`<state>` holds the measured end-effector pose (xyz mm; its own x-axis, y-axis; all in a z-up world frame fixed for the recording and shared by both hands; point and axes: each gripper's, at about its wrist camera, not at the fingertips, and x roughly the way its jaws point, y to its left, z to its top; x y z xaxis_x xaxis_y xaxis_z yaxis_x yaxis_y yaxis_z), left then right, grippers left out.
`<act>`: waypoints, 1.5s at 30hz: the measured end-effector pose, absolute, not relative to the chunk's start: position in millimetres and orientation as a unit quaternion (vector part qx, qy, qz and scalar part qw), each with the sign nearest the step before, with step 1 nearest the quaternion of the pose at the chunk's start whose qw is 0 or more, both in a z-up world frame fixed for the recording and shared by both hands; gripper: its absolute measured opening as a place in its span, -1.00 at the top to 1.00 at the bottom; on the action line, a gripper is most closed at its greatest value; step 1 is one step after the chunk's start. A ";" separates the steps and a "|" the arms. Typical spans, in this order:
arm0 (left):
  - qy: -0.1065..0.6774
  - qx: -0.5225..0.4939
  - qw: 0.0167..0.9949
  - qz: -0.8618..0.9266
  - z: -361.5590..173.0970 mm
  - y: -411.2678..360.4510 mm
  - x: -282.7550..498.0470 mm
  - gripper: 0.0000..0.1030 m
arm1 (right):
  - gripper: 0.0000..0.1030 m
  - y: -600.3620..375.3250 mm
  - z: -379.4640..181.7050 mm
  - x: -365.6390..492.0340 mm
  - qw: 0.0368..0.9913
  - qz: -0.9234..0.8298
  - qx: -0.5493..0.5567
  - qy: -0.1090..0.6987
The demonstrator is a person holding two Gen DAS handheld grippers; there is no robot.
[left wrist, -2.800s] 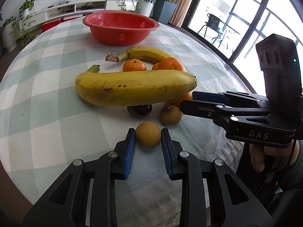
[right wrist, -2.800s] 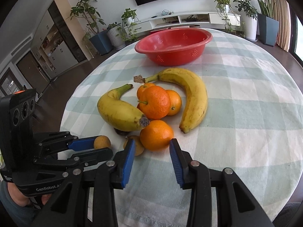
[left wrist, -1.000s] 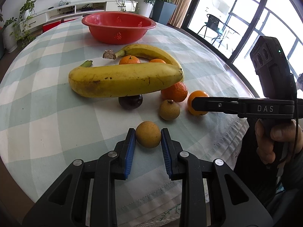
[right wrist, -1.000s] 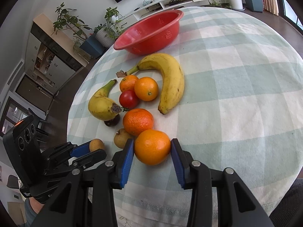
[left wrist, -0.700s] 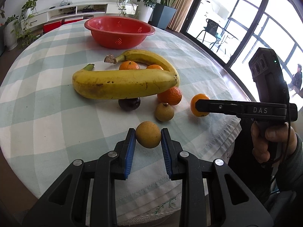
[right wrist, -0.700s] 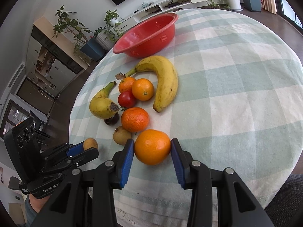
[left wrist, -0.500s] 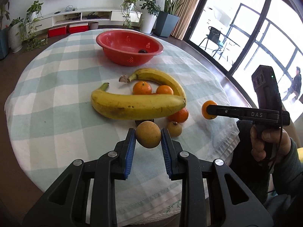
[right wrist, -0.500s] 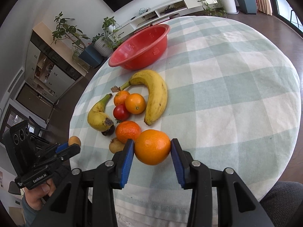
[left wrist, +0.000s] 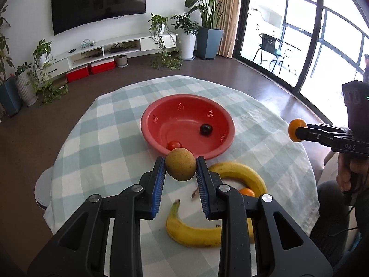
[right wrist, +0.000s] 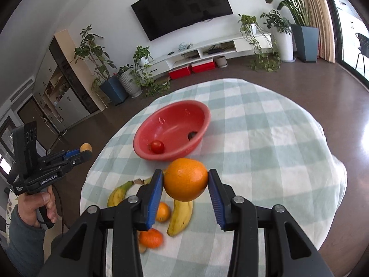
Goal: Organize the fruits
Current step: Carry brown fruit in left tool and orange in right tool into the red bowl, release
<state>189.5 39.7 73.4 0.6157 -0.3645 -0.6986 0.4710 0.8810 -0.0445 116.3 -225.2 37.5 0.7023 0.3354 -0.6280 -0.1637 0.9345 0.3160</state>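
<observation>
Fruit is being carried in both grippers, high above a round table (left wrist: 110, 124) covered by a green-and-white checked cloth. The left gripper (left wrist: 180, 168) is clamped on a small brownish-yellow round fruit (left wrist: 180, 167), pinched between its blue pads. The right gripper (right wrist: 185, 181) is closed around a large orange (right wrist: 185, 179), which is held at its widest part. A red bowl (left wrist: 147, 127) stands on the table ahead of both grippers; a small tomato (right wrist: 157, 147) and a dark round fruit (left wrist: 206, 129) already lie inside it. Two bananas (left wrist: 191, 233) and two smaller oranges (right wrist: 151, 237) are left on the cloth nearer the person. Both held fruits are judged to be on their way to the bowl. If either is released from this height, it could bounce off the hard bowl or miss the rim and roll off the table. The orange is gripped on a curved, smooth skin, so a slip seems possible if the grip is loosened early. Collision between the two grippers over the bowl is another risk.
</observation>
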 end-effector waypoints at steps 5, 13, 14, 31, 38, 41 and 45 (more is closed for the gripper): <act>0.382 0.099 0.888 -0.235 74.5 10.9 251.2 0.51 | 0.18 -198.1 49.9 162.3 0.920 0.164 0.076 0.349; 0.420 0.127 0.867 -0.238 29.3 -23.1 305.7 0.51 | 0.18 -166.8 20.2 237.8 0.900 0.168 0.038 0.400; 0.422 0.129 0.865 -0.238 25.3 -26.1 310.1 0.51 | 0.18 -166.6 16.2 243.1 0.899 0.168 0.038 0.403; 0.444 0.160 0.850 -0.234 -25.9 -47.9 337.2 0.51 | 0.17 -145.7 -28.8 269.0 0.880 0.164 -0.013 0.446; 0.455 0.163 0.846 -0.226 -38.5 -41.6 341.3 0.50 | 0.17 -144.3 -40.3 273.8 0.874 0.156 -0.030 0.460; 0.455 0.160 0.846 -0.229 -39.9 -40.6 342.0 0.50 | 0.17 -142.3 -41.1 273.3 0.875 0.153 -0.039 0.458; 0.456 0.165 0.843 -0.231 -41.7 -43.7 339.5 0.50 | 0.17 -140.3 -40.9 272.1 0.875 0.149 -0.050 0.458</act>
